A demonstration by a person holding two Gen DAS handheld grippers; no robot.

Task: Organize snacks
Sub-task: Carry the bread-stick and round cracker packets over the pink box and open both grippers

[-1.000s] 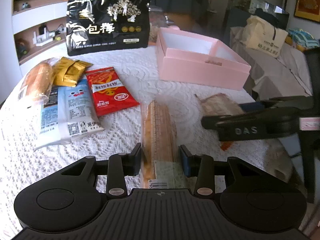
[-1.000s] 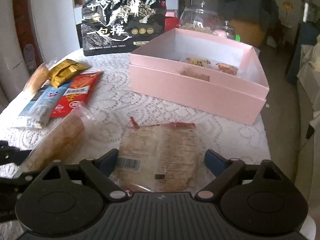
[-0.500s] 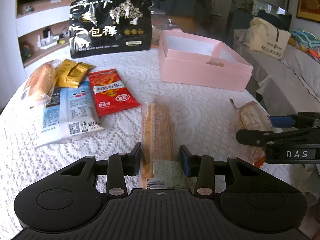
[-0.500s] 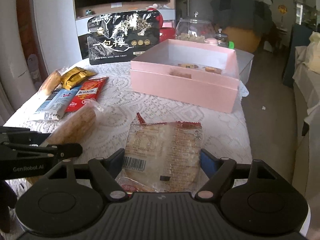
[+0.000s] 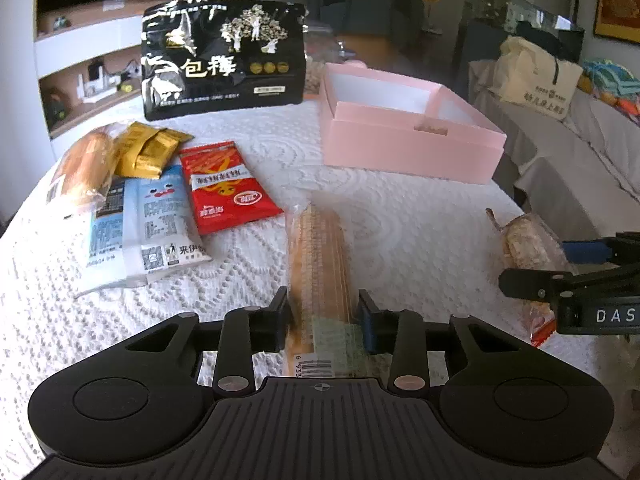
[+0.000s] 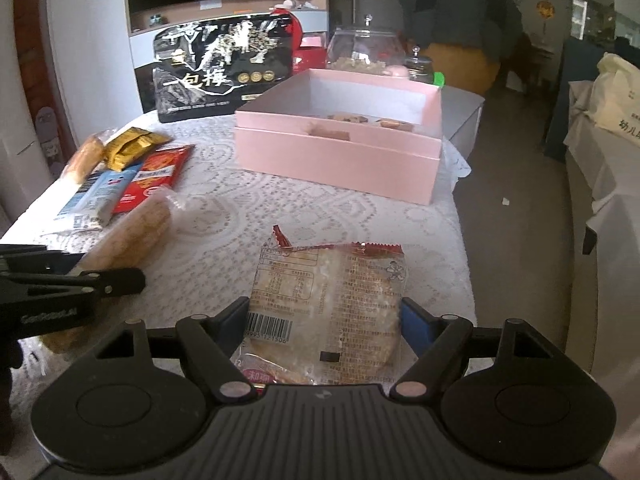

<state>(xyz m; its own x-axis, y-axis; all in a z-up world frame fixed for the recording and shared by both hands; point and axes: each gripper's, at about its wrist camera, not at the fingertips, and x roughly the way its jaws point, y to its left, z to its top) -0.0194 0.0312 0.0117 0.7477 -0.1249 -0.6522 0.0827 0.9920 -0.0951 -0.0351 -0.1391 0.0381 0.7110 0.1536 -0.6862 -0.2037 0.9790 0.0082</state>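
Few snacks lay in the pink box (image 6: 340, 160). The left hand-held gripper (image 5: 323, 320) was closing on the long biscuit pack (image 5: 320, 256); the right hand-held gripper (image 6: 325, 320) pinched the flat cake packet (image 6: 328, 304); the rest waited at left.

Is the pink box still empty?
No, the pink box already holds a few small snacks inside, seen over its front wall.

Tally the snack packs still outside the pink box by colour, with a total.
Black: 1, big bag
Red: 1, packet
Gold: 1 cluster of small packets
Blue-white: 1, pack
Clear-wrapped: 3, bun, long stick pack, flat cracker pack
Total: 7
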